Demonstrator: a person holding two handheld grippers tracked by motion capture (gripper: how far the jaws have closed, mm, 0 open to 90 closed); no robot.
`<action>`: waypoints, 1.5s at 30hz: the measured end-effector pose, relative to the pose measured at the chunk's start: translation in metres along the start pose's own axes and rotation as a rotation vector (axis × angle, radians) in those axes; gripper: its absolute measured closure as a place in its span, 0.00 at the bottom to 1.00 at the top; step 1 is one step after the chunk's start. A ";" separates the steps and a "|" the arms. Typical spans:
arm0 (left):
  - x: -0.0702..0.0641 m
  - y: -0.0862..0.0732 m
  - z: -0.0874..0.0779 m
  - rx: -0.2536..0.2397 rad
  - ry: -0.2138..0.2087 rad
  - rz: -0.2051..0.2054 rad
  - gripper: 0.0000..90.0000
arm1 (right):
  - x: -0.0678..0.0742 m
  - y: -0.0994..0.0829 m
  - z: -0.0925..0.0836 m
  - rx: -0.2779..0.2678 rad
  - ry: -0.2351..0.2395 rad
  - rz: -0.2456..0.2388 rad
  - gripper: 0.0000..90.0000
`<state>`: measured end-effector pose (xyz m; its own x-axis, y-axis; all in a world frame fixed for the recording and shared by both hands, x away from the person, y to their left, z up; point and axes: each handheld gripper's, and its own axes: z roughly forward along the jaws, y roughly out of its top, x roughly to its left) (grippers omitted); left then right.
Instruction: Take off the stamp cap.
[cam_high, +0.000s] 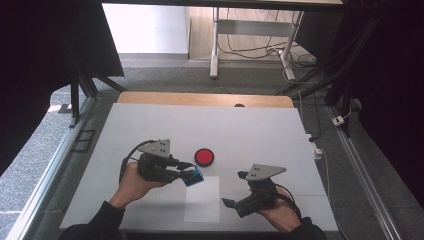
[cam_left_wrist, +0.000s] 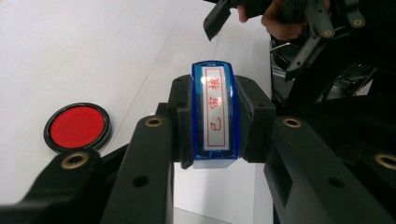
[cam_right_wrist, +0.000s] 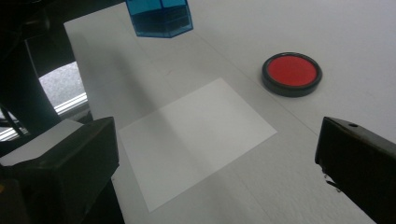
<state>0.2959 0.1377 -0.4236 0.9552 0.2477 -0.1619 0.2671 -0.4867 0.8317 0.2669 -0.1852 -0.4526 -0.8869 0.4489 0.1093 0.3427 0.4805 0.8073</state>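
My left gripper (cam_high: 187, 172) is shut on a blue stamp (cam_high: 193, 176), held a little above the table near the top left corner of a white paper sheet (cam_high: 202, 200). In the left gripper view the stamp (cam_left_wrist: 215, 116) sits clamped between both jaws, its label with red characters facing the camera. A round red ink pad (cam_high: 204, 156) in a black case lies just beyond the stamp, and it appears as the ink pad (cam_left_wrist: 77, 126) and the ink pad (cam_right_wrist: 292, 73). My right gripper (cam_high: 235, 190) stands open to the right of the sheet (cam_right_wrist: 194, 137), with nothing between its jaws.
The white table mat (cam_high: 150, 130) covers a wooden table whose far edge (cam_high: 205, 98) shows beyond it. Past the table are a desk's legs and cables (cam_high: 260, 50) on the floor. A metal rail (cam_high: 50, 170) runs along the left side.
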 end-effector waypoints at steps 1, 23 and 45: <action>0.000 0.000 0.000 -0.001 -0.002 0.000 0.78 | 0.000 0.000 0.000 0.000 0.000 0.000 0.00; 0.000 0.001 0.003 -0.033 -0.117 0.074 0.78 | 0.009 0.028 0.057 0.040 0.196 -0.090 0.08; -0.001 0.000 0.003 -0.061 -0.172 0.131 0.78 | 0.007 0.037 0.062 -0.001 0.350 -0.121 0.68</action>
<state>0.2949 0.1349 -0.4253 0.9902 0.0370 -0.1344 0.1365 -0.4528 0.8811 0.2926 -0.1181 -0.4581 -0.9734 0.1041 0.2043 0.2285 0.5135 0.8271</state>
